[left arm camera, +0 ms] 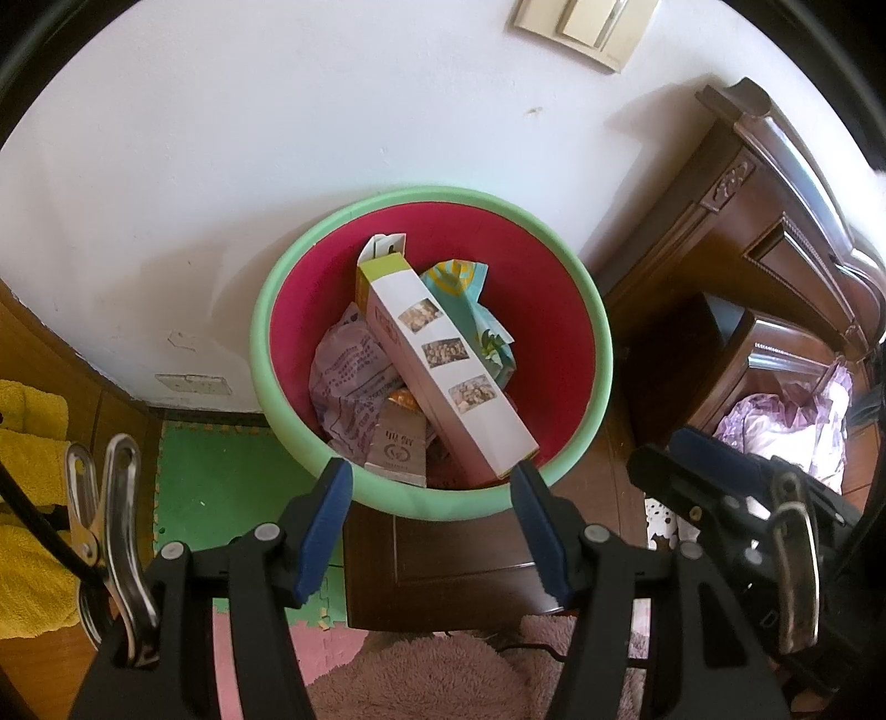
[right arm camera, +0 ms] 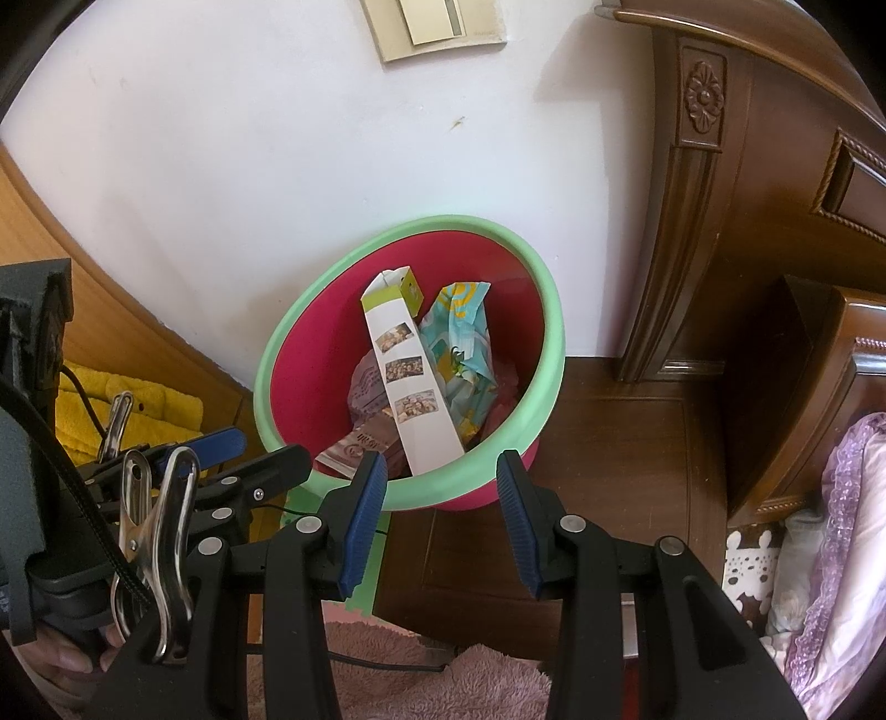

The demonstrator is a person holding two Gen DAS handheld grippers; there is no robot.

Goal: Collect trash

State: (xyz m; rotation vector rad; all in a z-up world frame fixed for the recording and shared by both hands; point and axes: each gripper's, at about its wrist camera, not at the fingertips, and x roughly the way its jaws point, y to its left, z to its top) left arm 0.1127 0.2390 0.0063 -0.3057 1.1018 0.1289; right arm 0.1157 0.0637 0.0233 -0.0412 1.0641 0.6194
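Note:
A round bin with a green rim (left arm camera: 266,332) (right arm camera: 548,310) and pink inside stands on a dark wooden cabinet against the white wall. In it lie a long white carton with photos (left arm camera: 448,376) (right arm camera: 410,382), a teal and yellow wrapper (left arm camera: 470,299) (right arm camera: 459,338), a purple printed bag (left arm camera: 349,382) and a small brown packet (left arm camera: 396,448) (right arm camera: 354,448). My left gripper (left arm camera: 432,482) hovers open just in front of the bin's near rim, nothing between its blue pads. My right gripper (right arm camera: 440,471) is likewise open and empty before the rim. Each gripper shows at the other view's edge.
A dark carved wooden headboard (right arm camera: 720,221) rises to the right, with purple bedding (left arm camera: 786,421) (right arm camera: 847,531) beside it. Yellow towels (left arm camera: 27,471) lie at the left, green and pink floor mats (left arm camera: 221,476) below, a fluffy pink rug (left arm camera: 443,675) nearest. A wall switch (right arm camera: 432,22) sits above.

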